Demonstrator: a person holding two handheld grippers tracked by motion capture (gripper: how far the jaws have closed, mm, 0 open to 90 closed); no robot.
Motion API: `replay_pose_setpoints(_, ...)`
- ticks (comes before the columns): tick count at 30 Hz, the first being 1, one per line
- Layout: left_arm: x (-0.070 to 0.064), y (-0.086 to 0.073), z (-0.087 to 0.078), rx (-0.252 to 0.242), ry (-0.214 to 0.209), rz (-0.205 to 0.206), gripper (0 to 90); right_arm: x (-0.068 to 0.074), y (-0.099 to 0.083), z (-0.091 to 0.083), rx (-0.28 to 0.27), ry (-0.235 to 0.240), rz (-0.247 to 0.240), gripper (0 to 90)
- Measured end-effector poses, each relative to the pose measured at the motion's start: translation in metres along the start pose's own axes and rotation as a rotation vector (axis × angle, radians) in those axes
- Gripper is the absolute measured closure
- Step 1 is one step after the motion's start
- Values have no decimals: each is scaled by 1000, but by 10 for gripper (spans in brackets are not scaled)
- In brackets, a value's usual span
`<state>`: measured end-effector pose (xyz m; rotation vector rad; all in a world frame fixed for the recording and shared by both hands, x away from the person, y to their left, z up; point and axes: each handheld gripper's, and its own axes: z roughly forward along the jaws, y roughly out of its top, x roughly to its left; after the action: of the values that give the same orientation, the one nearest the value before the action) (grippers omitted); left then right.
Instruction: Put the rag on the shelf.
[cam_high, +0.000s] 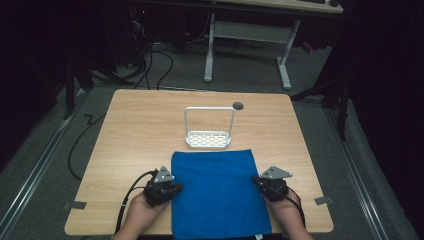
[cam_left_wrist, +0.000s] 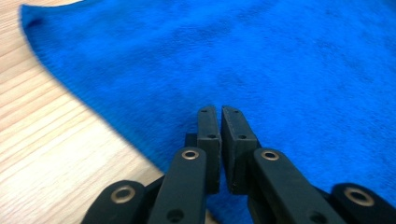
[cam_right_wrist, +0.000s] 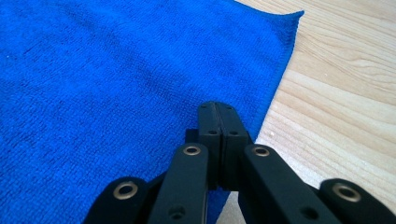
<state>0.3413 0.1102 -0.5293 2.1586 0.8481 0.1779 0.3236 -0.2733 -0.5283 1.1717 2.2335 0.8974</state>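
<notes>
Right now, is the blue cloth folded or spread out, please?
Spread out: the blue cloth lies flat as one rectangle on the table, with no folds showing.

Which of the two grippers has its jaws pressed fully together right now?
The right gripper: its jaws meet with no gap over the blue cloth's edge. The left gripper shows a thin slit between its jaws.

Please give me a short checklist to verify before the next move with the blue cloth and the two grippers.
1. Blue cloth lies flat on the table: ok.
2. Left gripper at the cloth's left edge, fingers almost closed: ok.
3. Right gripper at the right edge, fingers closed: ok.
4. Cloth really pinched between either gripper's fingers: cannot tell.
5. White rack clear of the cloth's far edge: not ok, it sits very near.
6. Near edge of the cloth fully on the table: cannot tell.
</notes>
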Motion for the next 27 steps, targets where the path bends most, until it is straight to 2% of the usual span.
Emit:
replay_pose_setpoints(3, 4, -4, -3, -11, 2, -11, 868, 2, -3, -4, -2, 13, 1, 900)
replay_pose_setpoints(6, 6, -7, -6, -17, 0, -26, 868, 7, -8, -10, 0, 49, 16, 900)
replay_pose_setpoints(10, 4, -13, -12, -16, -17, -36, 869, 15, -13, -17, 5, 72, -8, 900)
replay_pose_setpoints(14, 1, -16, -15, -18, -25, -43, 842, 16, -14, -21, -10, 88, -4, 860)
replay_pose_setpoints(17, 2, -13, -17, -59, 21, -24, 769, 8, -13, -24, -55, 80, 33, 811)
replay_pose_setpoints(18, 6, -10, -19, -103, 52, -27, 766, 4, -14, -26, -76, 67, 48, 782)
replay_pose_setpoints(19, 6, -10, -19, -103, 52, -27, 754, 4, -14, -26, -76, 67, 48, 782)
replay_pose_setpoints(20, 11, -8, -20, -132, 69, -43, 754, 3, -14, -27, -79, 59, 52, 774)
replay_pose_setpoints(22, 20, -3, -21, -159, 103, -61, 719, 0, -15, -28, -88, 47, 51, 756)
replay_pose_setpoints(24, 25, 1, -21, -165, 121, -62, 700, -1, -14, -28, -93, 43, 52, 743)
replay_pose_setpoints(27, 36, 8, -12, -141, 170, -68, 665, 0, -13, -27, -92, 28, 44, 736)
